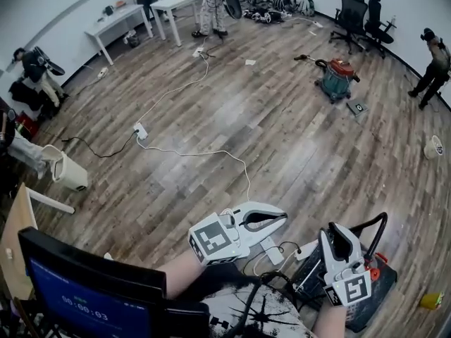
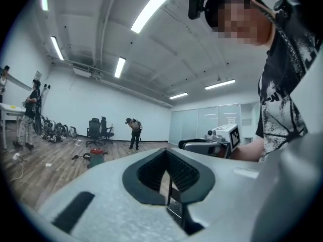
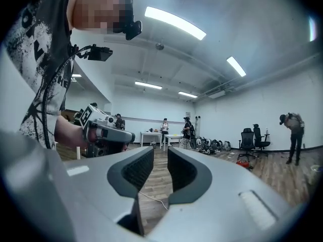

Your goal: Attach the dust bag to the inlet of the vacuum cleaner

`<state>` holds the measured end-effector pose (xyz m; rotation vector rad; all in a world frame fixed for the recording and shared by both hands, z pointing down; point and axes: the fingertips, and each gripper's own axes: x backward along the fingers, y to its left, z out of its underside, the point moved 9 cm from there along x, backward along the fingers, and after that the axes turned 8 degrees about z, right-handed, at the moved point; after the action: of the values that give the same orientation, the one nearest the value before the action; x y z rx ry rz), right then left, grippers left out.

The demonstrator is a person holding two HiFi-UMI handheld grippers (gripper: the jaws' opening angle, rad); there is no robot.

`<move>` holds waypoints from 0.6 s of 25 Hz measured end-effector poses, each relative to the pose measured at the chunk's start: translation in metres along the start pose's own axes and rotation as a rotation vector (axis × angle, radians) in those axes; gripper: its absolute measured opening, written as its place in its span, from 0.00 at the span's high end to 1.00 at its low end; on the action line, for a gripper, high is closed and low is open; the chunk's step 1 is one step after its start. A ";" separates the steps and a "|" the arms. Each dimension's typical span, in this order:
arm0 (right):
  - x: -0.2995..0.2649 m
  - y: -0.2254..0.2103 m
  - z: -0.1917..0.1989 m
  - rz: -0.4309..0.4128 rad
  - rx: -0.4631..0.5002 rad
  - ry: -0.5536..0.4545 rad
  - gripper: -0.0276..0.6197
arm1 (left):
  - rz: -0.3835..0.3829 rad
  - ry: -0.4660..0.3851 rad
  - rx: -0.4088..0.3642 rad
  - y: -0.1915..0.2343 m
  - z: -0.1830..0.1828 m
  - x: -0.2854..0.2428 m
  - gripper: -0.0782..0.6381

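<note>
The vacuum cleaner (image 1: 338, 76), a teal drum with a red top and a hose, stands far across the wooden floor; it shows small in the left gripper view (image 2: 96, 158) and the right gripper view (image 3: 246, 164). I cannot make out a dust bag in any view. My left gripper (image 1: 282, 218) is held level at waist height, shut and empty, its tips meeting (image 2: 166, 153). My right gripper (image 1: 341, 235) is beside it, open by a narrow gap (image 3: 160, 153) with nothing between the pads. Both are well short of the vacuum.
A white power strip (image 1: 140, 130) with cables lies mid-floor. A white bin (image 1: 67, 171) and a monitor (image 1: 84, 294) are at the left, a black case (image 1: 373, 287) under my right hand. Office chairs (image 1: 359, 13), tables (image 1: 120, 20) and several people line the walls.
</note>
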<state>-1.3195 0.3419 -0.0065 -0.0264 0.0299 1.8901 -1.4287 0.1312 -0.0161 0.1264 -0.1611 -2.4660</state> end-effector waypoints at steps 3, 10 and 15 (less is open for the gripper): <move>-0.041 0.005 -0.004 0.048 0.017 0.003 0.81 | 0.040 0.004 -0.013 0.040 -0.007 0.016 0.90; -0.097 0.014 -0.013 0.158 0.059 0.020 0.81 | 0.124 0.009 0.021 0.112 -0.004 0.038 0.90; -0.111 0.006 -0.021 0.205 0.071 0.043 0.81 | 0.199 -0.019 0.037 0.132 -0.006 0.035 0.90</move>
<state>-1.2903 0.2341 -0.0235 -0.0162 0.1338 2.0921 -1.3745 0.0058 -0.0043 0.0982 -0.2169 -2.2669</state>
